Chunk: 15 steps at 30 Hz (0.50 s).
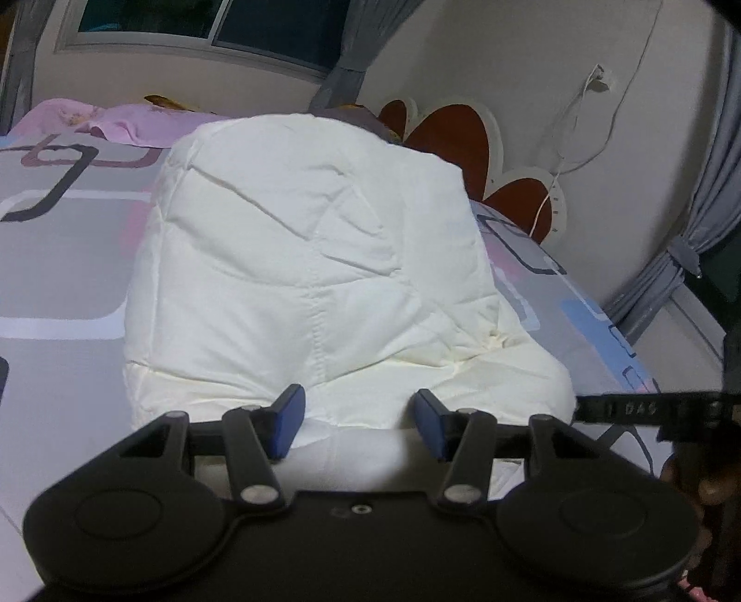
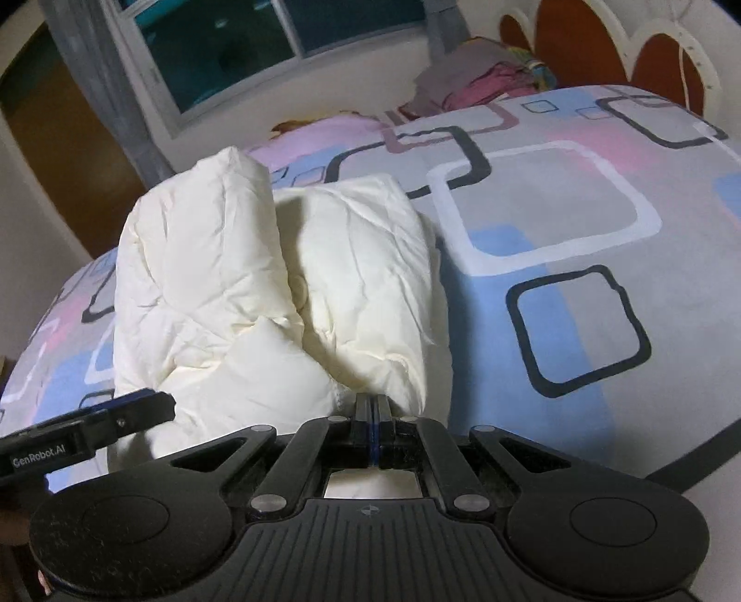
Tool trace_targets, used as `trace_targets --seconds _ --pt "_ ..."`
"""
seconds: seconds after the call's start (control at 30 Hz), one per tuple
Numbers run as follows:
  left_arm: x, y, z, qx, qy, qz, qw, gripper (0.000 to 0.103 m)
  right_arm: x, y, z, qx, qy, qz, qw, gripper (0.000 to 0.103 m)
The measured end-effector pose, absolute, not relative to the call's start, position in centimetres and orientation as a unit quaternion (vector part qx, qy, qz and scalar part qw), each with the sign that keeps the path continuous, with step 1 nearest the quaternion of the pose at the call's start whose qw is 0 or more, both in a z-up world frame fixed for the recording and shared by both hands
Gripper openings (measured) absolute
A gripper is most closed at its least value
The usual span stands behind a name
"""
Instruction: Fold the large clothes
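A bulky cream-white quilted garment or comforter (image 1: 310, 278), puffy and creased, lies bundled on the bed, folded into two thick lobes that lean against each other in the right wrist view (image 2: 278, 296). It rests on a bedsheet printed with grey, blue and pink rounded squares outlined in black and white (image 2: 555, 222).

The left gripper (image 1: 356, 421) has its blue-padded fingers (image 1: 289, 419) partly apart, with a fold of the white fabric bulging up between them; whether the pads press it cannot be told. The right gripper (image 2: 374, 430) has its jaws closed tight together at the near edge of the bundle, and whether cloth is pinched between them cannot be told.

From the bundle in the left wrist view, a pale pink cloth (image 1: 120, 122) lies at ten o'clock on the sheet. At two o'clock stands a headboard of dark red heart-shaped panels with cream borders (image 1: 463, 134). A white cable (image 1: 569, 153) hangs down the cream wall from a socket, further out at two o'clock. At twelve o'clock is a dark window in a pale frame (image 1: 208, 23) with grey curtains (image 1: 342, 69). In the right wrist view a heap of grey and pink clothes (image 2: 481, 74) sits at one o'clock by the headboard.
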<state>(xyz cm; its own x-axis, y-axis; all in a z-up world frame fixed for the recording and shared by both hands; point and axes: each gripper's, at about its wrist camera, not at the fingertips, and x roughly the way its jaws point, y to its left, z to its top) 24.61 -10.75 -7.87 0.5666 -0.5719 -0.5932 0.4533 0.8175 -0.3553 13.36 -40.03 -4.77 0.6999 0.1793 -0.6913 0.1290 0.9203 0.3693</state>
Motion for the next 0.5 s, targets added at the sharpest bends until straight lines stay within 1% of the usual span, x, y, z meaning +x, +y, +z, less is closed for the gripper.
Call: trace_targets --seconds 0.03,0.13,0.17,0.2,0.23,0.27,0.3,0.37,0.4,0.43,0.47,0.5 --pt "24.4 -10.6 -7.3 -0.079 0.363 -0.291 0.882 0.05 12.9 -40.2 -3.9 0.198 0.372 0.008 0.907 0.0" --pt "23.7 -9.4 -5.4 -0.082 0.329 -0.289 0.895 0.05 12.3 -39.8 -1.0 0.177 0.33 0.011 0.927 0.0" --pt "23.6 -9.0 -4.8 -0.076 0.318 -0.283 0.902 0.05 12.3 -39.5 -0.3 0.172 0.318 0.02 0.932 0.005" --pt "23.7 -8.6 -4.3 -0.073 0.308 -0.277 0.907 0.051 12.5 -39.2 0.1 0.166 0.311 0.026 0.935 0.018" --pt "24.1 -8.2 -4.0 -0.072 0.301 -0.272 0.911 0.054 12.8 -38.8 0.5 0.157 0.297 0.03 0.941 0.063" --pt "24.6 -7.8 -3.7 -0.073 0.295 -0.263 0.916 0.057 13.0 -38.3 1.0 0.142 0.271 0.034 0.952 0.078" --pt "25.4 -7.4 -3.5 -0.075 0.292 -0.253 0.919 0.057 13.3 -37.8 1.3 0.128 0.258 0.044 0.957 0.082" --pt "27.1 -6.9 -3.1 -0.083 0.287 -0.245 0.922 0.057 15.3 -37.1 1.7 0.117 0.26 0.057 0.957 0.082" --pt "27.9 -6.8 -3.0 -0.086 0.285 -0.24 0.924 0.057 16.3 -36.9 1.7 0.119 0.26 0.063 0.956 0.08" --pt "28.6 -6.6 -2.9 -0.087 0.282 -0.234 0.926 0.057 17.4 -36.7 1.7 0.12 0.262 0.069 0.955 0.073" --pt "29.6 -6.5 -2.8 -0.09 0.279 -0.233 0.927 0.056 18.7 -36.6 1.8 0.121 0.269 0.074 0.953 0.07" --pt "30.2 -6.6 -2.6 -0.094 0.278 -0.231 0.928 0.055 19.9 -36.5 1.7 0.124 0.275 0.08 0.95 0.07"
